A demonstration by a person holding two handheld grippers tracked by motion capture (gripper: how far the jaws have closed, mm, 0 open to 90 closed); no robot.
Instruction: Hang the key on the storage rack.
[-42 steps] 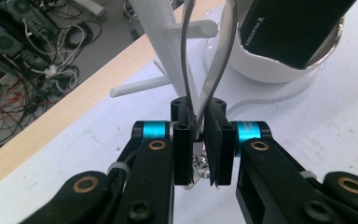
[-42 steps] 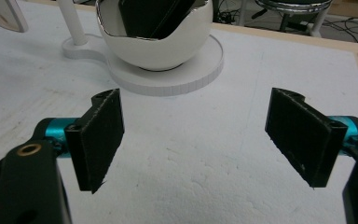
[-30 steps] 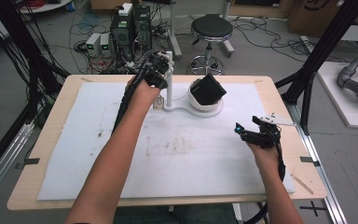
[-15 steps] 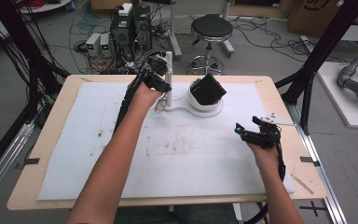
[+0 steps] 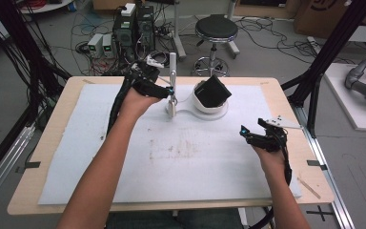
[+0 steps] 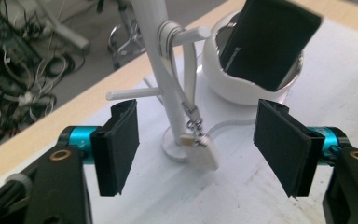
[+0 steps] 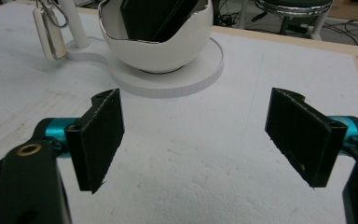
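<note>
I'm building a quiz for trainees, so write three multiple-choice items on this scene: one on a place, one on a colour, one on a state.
1. Where does the small white keychain tag hang?
A. from a peg of the white post stand
B. inside the bowl
C. on the stool

2. What colour is the flat square object resting in the white egg-shaped bowl?
A. red
B. black
C. yellow

3. How do the left tongs stand?
A. shut on the tag
B. shut on the post
C. open, pads apart

Key: 1 A, its strap loops over a peg in the left gripper view; 2 B, it looks black from above; 3 C, both pads stand clear of tag and post, having just been opening.
</note>
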